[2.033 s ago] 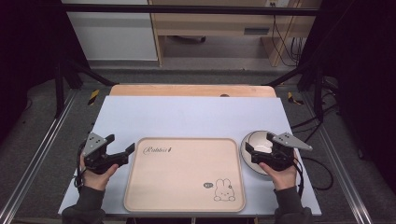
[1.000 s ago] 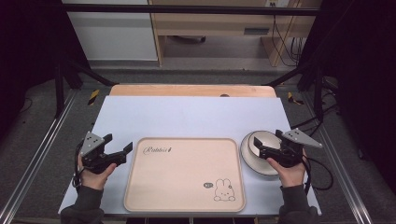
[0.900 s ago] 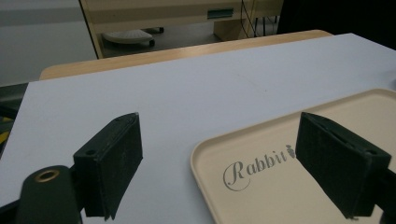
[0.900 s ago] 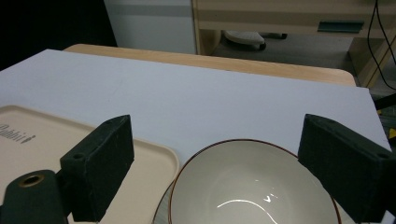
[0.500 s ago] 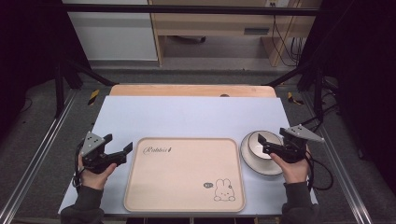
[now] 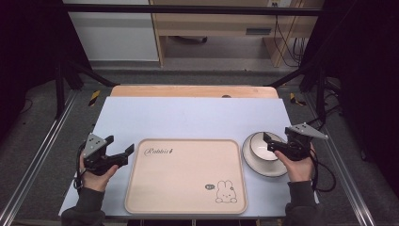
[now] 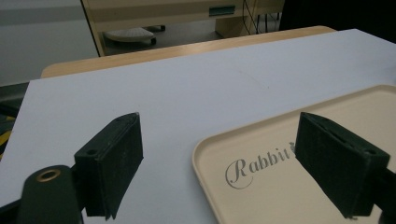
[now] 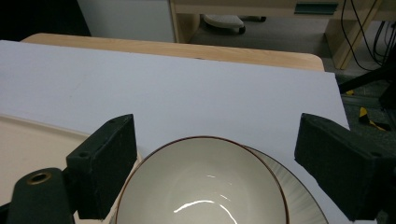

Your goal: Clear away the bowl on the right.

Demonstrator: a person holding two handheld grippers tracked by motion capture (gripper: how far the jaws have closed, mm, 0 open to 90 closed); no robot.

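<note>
Two grippers, one at each side edge of the worktop point(image 6: 188, 117). Left gripper point(image 6: 120, 151): held just off the tray's left edge, jaws wide apart, nothing between them; in the left gripper view one jaw hangs over the bare worktop, the other over the tray's printed corner. Right gripper point(image 6: 269, 142): near the right edge, jaws wide apart over the bowl, gripping nothing. Tray point(image 6: 186, 176): beige, flat, at the middle of the front edge, marked "Rabbit" with a small rabbit drawing near its front right corner. Bowl point(image 6: 261, 150): pale, dark-rimmed, seated on a plate point(image 6: 266, 167) just beside the tray's right edge. Behind the table: wooden furniture and loose cables on the floor.
</note>
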